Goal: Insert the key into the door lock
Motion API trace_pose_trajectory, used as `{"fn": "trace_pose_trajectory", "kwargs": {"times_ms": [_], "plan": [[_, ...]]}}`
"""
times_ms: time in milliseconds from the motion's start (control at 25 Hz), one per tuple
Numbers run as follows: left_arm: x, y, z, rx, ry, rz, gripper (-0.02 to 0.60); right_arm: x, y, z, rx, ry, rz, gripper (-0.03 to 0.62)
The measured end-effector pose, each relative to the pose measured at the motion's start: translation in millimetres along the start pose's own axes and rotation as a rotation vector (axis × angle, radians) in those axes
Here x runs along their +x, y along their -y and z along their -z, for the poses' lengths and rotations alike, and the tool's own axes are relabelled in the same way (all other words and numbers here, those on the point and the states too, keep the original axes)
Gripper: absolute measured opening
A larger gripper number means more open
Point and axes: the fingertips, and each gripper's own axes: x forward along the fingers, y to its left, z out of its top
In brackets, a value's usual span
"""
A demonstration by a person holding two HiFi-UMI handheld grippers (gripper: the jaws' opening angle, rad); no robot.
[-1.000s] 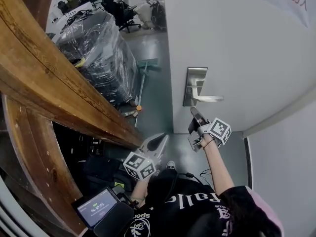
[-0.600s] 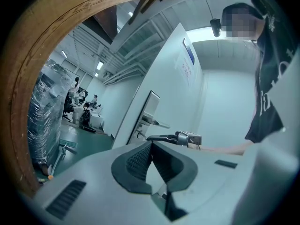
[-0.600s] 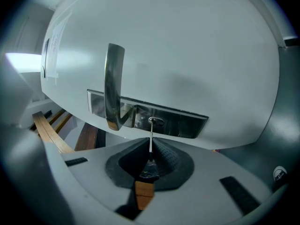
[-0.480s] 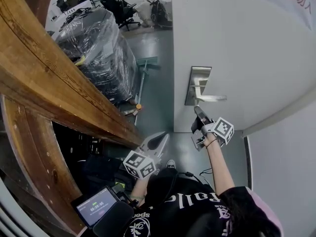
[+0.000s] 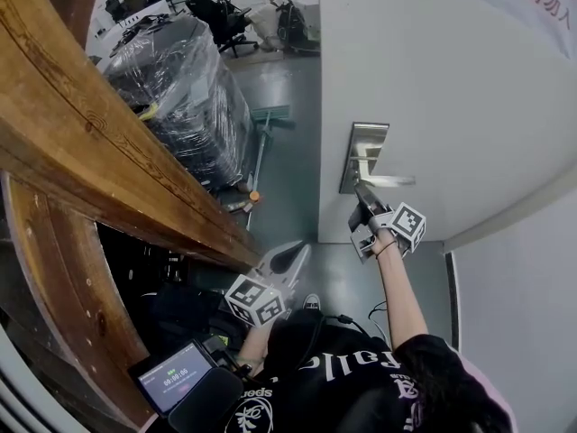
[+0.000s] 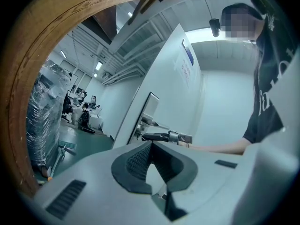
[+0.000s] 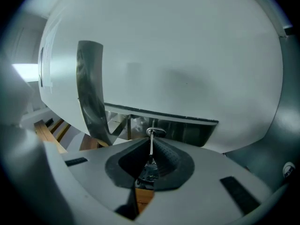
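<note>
The white door carries a steel lock plate with a lever handle. My right gripper points up at the plate just under the lever. In the right gripper view it is shut on a thin silver key. The key's tip touches the round lock cylinder on the plate, and the lever curves away at the left. My left gripper hangs low beside the door edge, shut with nothing held.
A heavy wooden beam runs along the left. A plastic-wrapped pallet and a broom stand on the grey floor past the door edge. People sit at desks far back. A timer screen sits low left.
My right gripper has risen and moved toward the lock plate, bringing the key up to the cylinder. The left gripper has stayed in place.
</note>
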Motion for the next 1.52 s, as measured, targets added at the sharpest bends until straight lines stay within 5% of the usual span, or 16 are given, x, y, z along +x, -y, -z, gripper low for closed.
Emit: {"fn": "trace_pose_trajectory", "kwargs": {"times_ms": [240, 600, 880, 1520], "plan": [[-3, -1, 3, 0.003, 0.001, -0.017, 0.005, 0, -2, -2, -0.135, 0.029, 0.024, 0.038], [-5, 34, 15, 0.009, 0.002, -0.015, 0.005, -83, -13, 48, -0.416, -0.154, 0.052, 0.041], [-16, 97, 39, 0.007, 0.009, -0.02, 0.005, -176, -35, 86, -0.4, -0.204, 0.019, 0.037], [-108, 231, 123, -0.054, -0.007, -0.169, 0.005, -331, -34, 155, -0.453, -0.373, 0.027, 0.032]]}}
